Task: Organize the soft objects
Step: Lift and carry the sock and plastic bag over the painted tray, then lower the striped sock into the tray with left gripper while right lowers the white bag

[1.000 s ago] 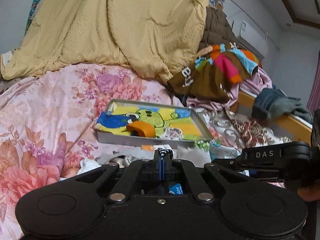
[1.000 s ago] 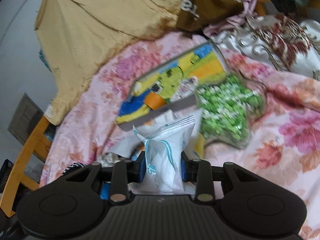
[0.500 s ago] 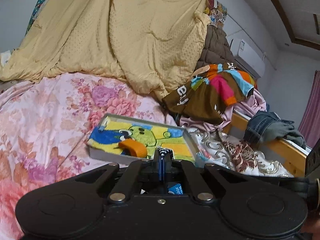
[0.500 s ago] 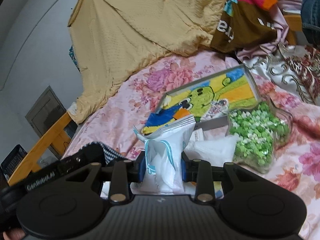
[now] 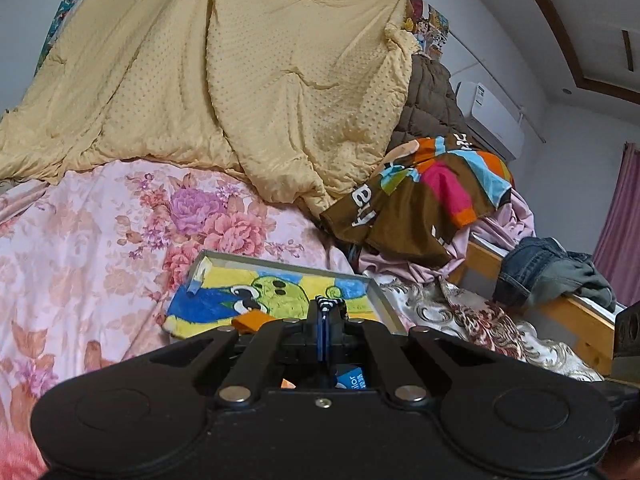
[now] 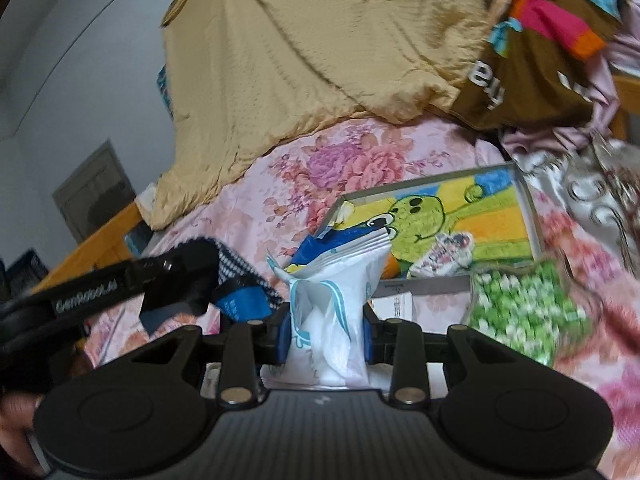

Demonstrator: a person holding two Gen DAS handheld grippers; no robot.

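Left wrist view: your left gripper (image 5: 322,322) is clenched tight on a thin strip of black-and-white checked cloth (image 5: 330,304), whose edge pokes up between the closed fingers; pinching it at the rim likely keeps the rest hanging free below, out of sight. Just beyond the tips lies the shallow grey tray (image 5: 384,304) on the flowered bedspread (image 5: 100,240), lined with a bright cartoon towel (image 5: 224,300), and an orange piece (image 5: 252,320) rests at its near edge. The tray looks like the collecting place, which would explain why you hold the cloth pointed at it. A yellow quilt (image 5: 240,80) and a heap of coloured clothes (image 5: 432,184) are piled behind. Right wrist view: your right gripper (image 6: 326,320) is grasping a white plastic bag with pale blue print (image 6: 332,304), squeezed at its waist so the crimped top stands upright and the soft filling bulges below. The same tray (image 6: 532,216) sits ahead, with a small patterned item (image 6: 444,252) already lying on the towel. A clear bag of green and white bits (image 6: 520,304) lies just right of the gripper, outside the tray. Your left gripper (image 6: 192,284) shows at the left with the checked cloth (image 6: 236,272) draped from it, near the tray's corner.
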